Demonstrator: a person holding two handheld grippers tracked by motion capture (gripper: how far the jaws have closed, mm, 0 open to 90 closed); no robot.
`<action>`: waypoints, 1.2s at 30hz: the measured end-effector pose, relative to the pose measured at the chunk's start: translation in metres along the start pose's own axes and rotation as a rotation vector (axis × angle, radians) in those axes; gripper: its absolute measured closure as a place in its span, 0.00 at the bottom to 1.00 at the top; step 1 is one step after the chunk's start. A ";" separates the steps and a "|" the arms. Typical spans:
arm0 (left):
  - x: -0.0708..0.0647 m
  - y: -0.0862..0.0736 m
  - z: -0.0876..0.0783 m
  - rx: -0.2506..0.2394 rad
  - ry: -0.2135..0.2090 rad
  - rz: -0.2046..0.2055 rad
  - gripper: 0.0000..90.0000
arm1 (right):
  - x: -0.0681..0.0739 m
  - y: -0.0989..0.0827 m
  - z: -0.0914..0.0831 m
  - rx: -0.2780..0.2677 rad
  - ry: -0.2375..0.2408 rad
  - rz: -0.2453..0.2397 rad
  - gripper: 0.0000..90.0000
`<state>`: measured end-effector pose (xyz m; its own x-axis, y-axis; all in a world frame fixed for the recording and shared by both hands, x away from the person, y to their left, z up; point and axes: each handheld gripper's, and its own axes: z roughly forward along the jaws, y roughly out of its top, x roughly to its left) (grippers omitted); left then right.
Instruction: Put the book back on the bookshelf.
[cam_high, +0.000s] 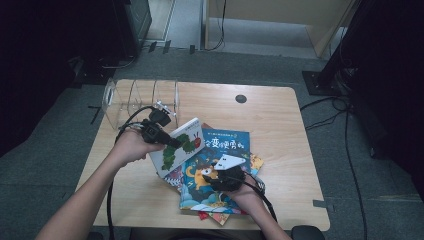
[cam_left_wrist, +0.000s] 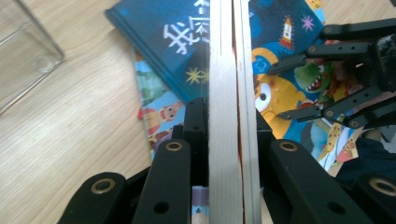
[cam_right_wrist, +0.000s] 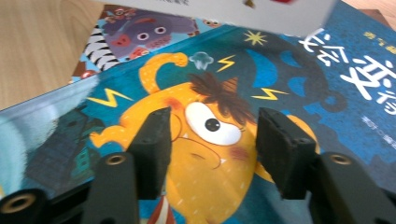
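My left gripper (cam_high: 170, 141) is shut on a white picture book with a green caterpillar on its cover (cam_high: 182, 145), lifted at a tilt over the book pile. In the left gripper view that white book (cam_left_wrist: 226, 70) shows edge-on, clamped between both black jaws. My right gripper (cam_high: 222, 172) hovers low over a blue book with an orange monster (cam_high: 220, 145), the top one of the pile. Its jaws (cam_right_wrist: 212, 140) stand open with nothing between them, just above the blue cover (cam_right_wrist: 327, 93). The right gripper (cam_left_wrist: 278, 93) also appears at the right of the left gripper view.
Several more picture books (cam_high: 172, 177) lie fanned out beneath the blue one on the wooden table (cam_high: 280, 125). A clear acrylic divider rack (cam_high: 135, 97) stands at the table's far left corner. Cables trail from both grippers toward the near edge.
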<state>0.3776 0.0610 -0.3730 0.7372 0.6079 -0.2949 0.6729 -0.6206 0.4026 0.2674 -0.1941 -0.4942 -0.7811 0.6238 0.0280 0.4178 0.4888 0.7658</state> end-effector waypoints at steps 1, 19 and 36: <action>0.003 -0.001 -0.001 0.000 -0.005 -0.008 0.86 | 0.000 0.000 0.000 0.001 -0.001 -0.001 0.49; 0.026 -0.016 -0.029 -0.004 0.083 -0.080 0.86 | 0.000 0.000 0.000 0.004 -0.001 0.002 0.45; 0.040 -0.014 -0.058 -0.003 0.148 -0.129 0.86 | 0.000 0.000 0.000 0.003 -0.001 0.001 0.45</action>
<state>0.3942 0.1228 -0.3398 0.6276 0.7488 -0.2132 0.7608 -0.5317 0.3721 0.2674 -0.1936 -0.4944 -0.7801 0.6250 0.0278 0.4197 0.4898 0.7641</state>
